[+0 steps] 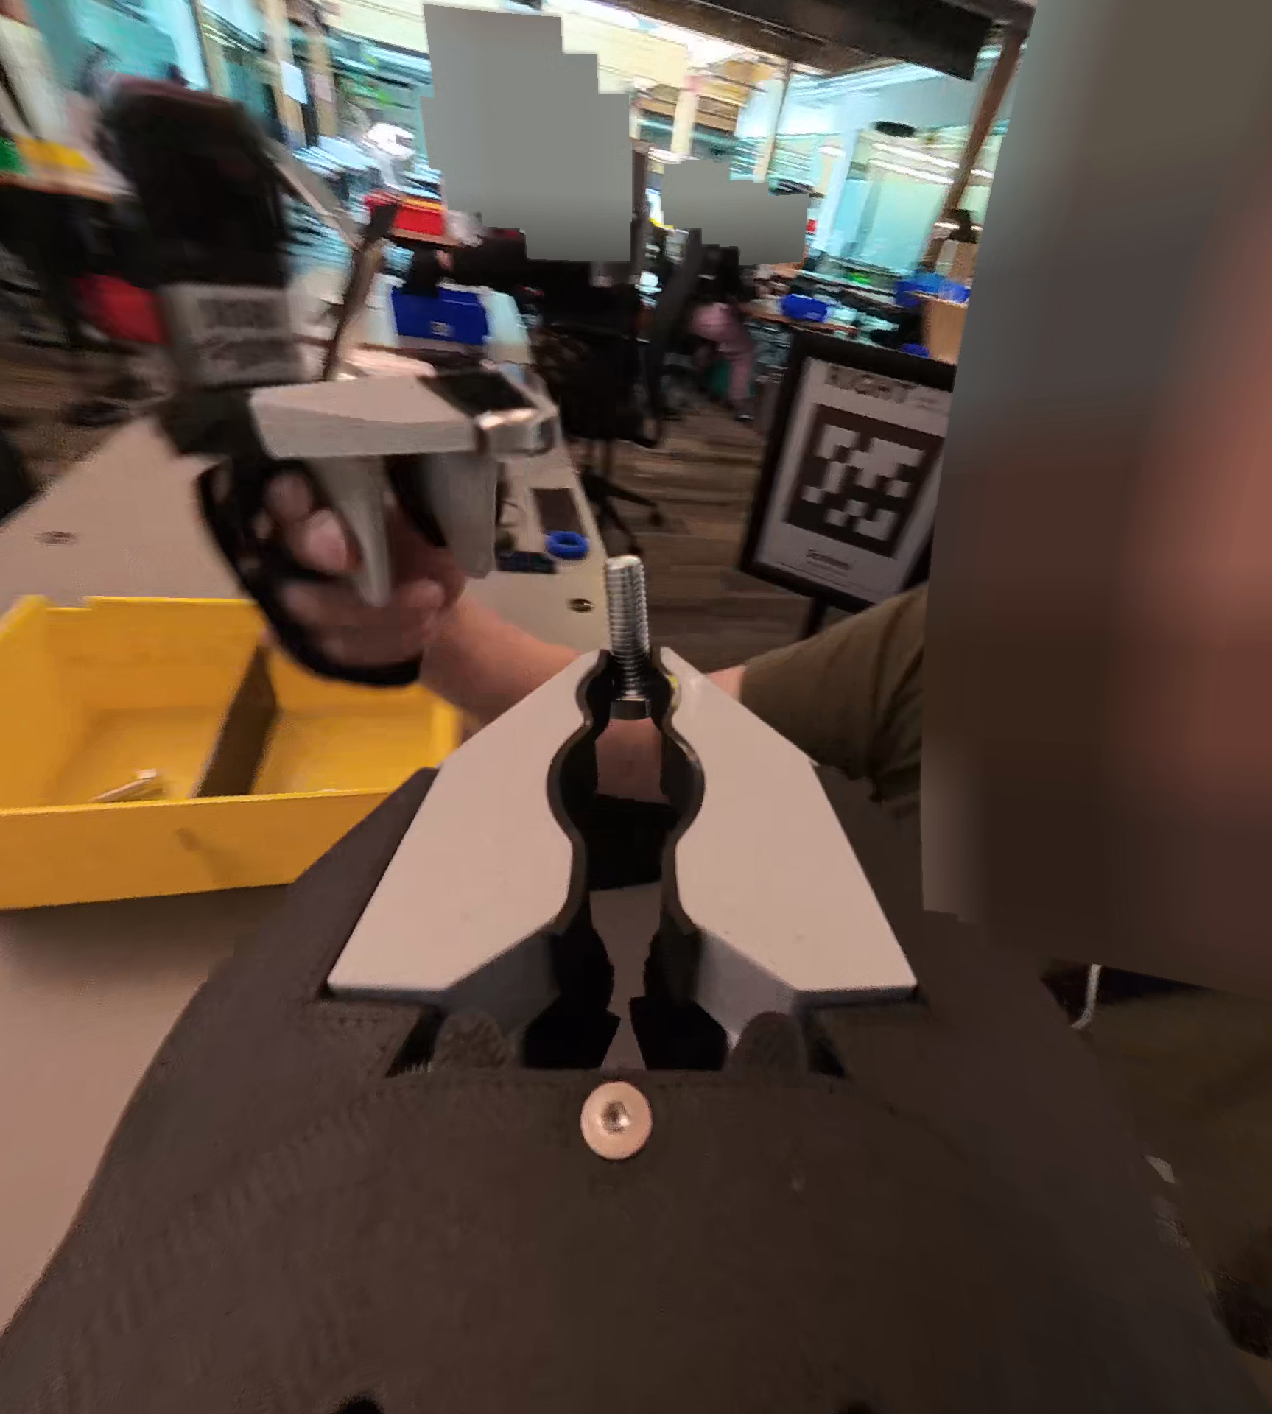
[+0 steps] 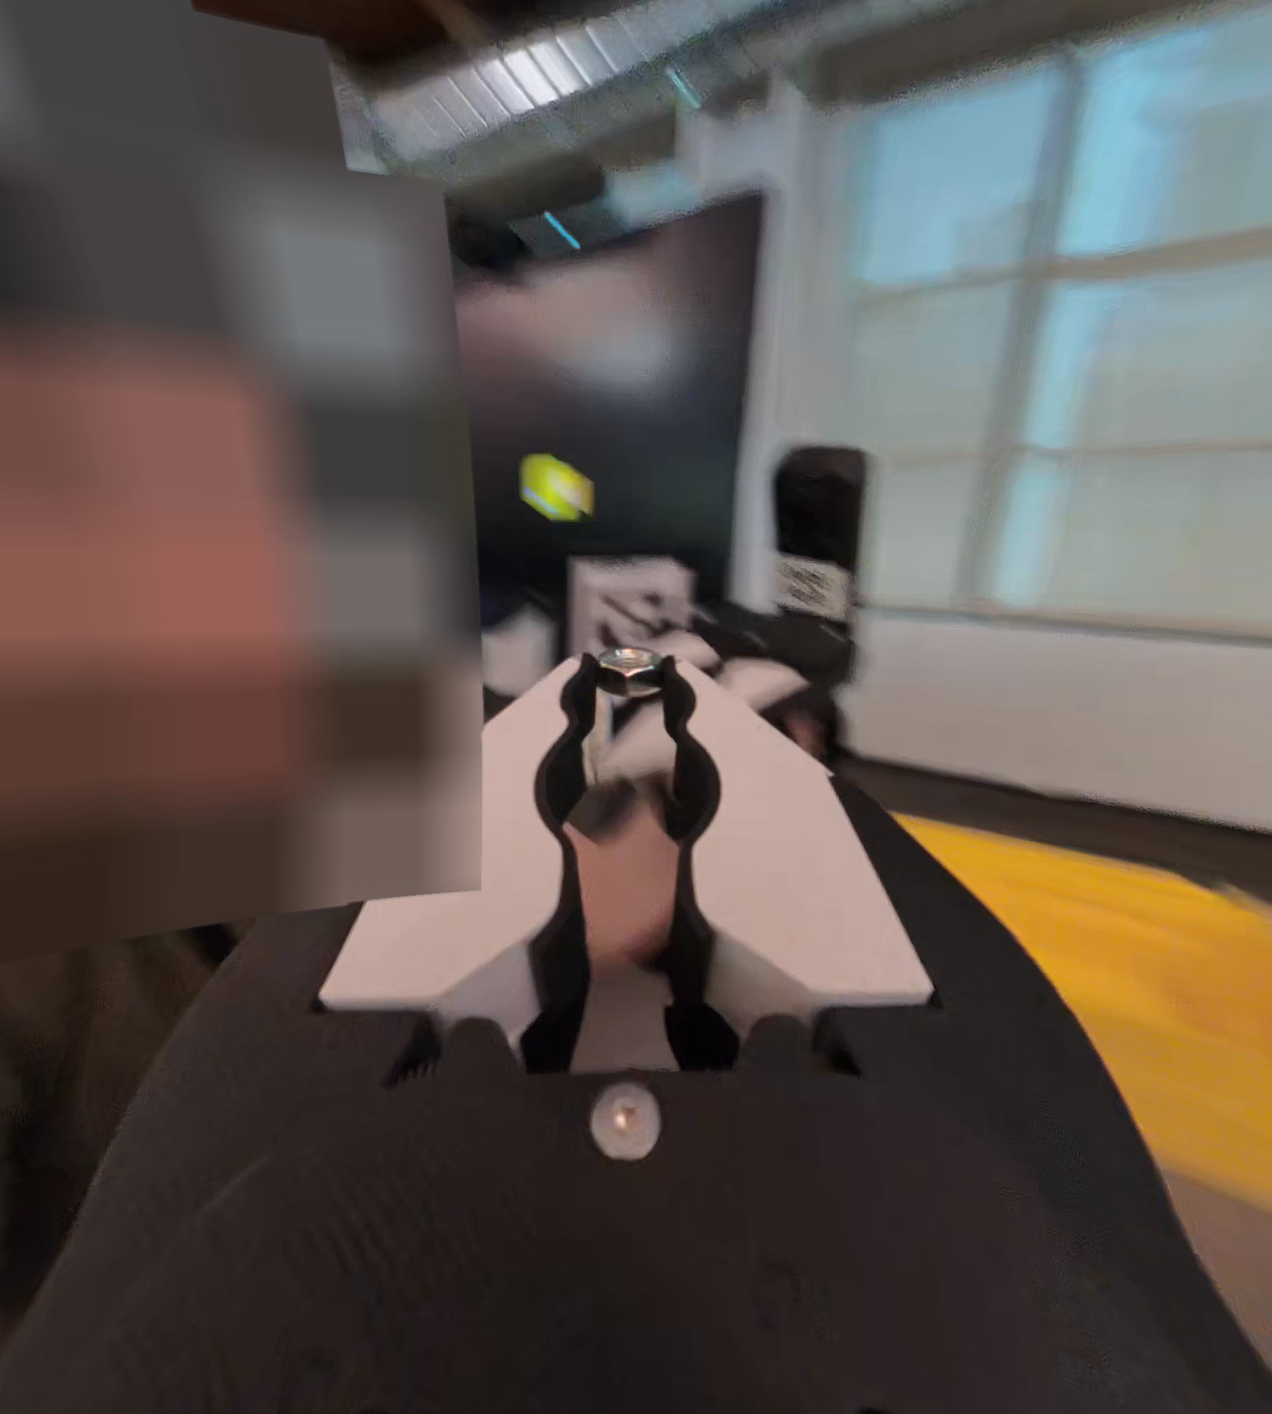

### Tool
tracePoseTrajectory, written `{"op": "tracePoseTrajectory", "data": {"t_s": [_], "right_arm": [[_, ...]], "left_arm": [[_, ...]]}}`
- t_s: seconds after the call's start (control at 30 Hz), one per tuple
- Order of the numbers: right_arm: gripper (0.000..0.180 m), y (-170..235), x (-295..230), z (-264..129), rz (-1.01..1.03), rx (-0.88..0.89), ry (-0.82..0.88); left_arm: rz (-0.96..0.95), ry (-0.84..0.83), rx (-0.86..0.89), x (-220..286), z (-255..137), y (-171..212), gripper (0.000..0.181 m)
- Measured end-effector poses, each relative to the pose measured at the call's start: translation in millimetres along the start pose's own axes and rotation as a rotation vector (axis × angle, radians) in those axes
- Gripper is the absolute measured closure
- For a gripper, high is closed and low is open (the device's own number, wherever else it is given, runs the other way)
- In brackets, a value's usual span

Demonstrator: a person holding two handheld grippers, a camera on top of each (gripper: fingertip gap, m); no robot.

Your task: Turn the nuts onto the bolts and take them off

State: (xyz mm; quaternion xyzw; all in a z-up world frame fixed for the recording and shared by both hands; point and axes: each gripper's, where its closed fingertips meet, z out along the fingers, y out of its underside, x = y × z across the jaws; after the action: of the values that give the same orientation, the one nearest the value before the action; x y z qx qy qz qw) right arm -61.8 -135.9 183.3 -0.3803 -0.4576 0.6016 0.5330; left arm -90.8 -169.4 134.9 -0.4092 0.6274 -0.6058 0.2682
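My left gripper [image 1: 629, 681] is shut on the hex head of a silver bolt [image 1: 625, 612], whose threaded shank stands out past the fingertips. My right gripper [image 2: 629, 673] is shut on a silver hex nut [image 2: 629, 670] at its fingertips. The right gripper also shows in the left wrist view [image 1: 418, 459], blurred, held by a hand up and to the left of the bolt and apart from it; its fingertips are hidden there. The right wrist view is blurred and no bolt shows in it.
A yellow bin [image 1: 158, 826] with a divider stands on the beige table [image 1: 20, 1071] at the left, with small metal parts inside; it shows as a yellow blur in the right wrist view [image 2: 1115, 956]. A framed marker sign [image 1: 854, 474] stands on the floor beyond the table.
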Motion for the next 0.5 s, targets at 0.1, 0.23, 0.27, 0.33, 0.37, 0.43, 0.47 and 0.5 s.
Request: {"op": "tracePoseTrajectory", "data": {"t_s": [0.1,0.23,0.27,0.33,0.37,0.43,0.47,0.5], "right_arm": [[0.164,38,26,-78,-0.202,-0.481,0.457],[0.163,121,15,-208,0.051,-0.951,0.728],[0.163,139,9,-226,0.167,-0.988,0.743],[0.163,166,6,-253,0.354,-1.024,0.769],[0.163,178,6,-260,0.420,-1.036,0.762],[0.163,200,5,-275,0.519,-1.087,0.756],[0.163,210,3,-280,0.580,-1.107,0.752],[0.163,218,0,-286,0.646,-1.134,0.757]], "left_arm": [[0.031,-0.139,0.029,-13,-20,-8,0.173],[0.070,-0.257,0.013,-22,-39,-8,0.173],[0.072,-0.259,0.020,-21,-41,-9,0.173],[0.069,-0.252,0.031,-19,-42,-11,0.173],[0.067,-0.249,0.029,-19,-42,-10,0.173],[0.067,-0.254,0.017,-21,-40,-8,0.173],[0.065,-0.255,0.012,-22,-39,-7,0.173],[0.062,-0.254,0.006,-22,-38,-6,0.173]]}}
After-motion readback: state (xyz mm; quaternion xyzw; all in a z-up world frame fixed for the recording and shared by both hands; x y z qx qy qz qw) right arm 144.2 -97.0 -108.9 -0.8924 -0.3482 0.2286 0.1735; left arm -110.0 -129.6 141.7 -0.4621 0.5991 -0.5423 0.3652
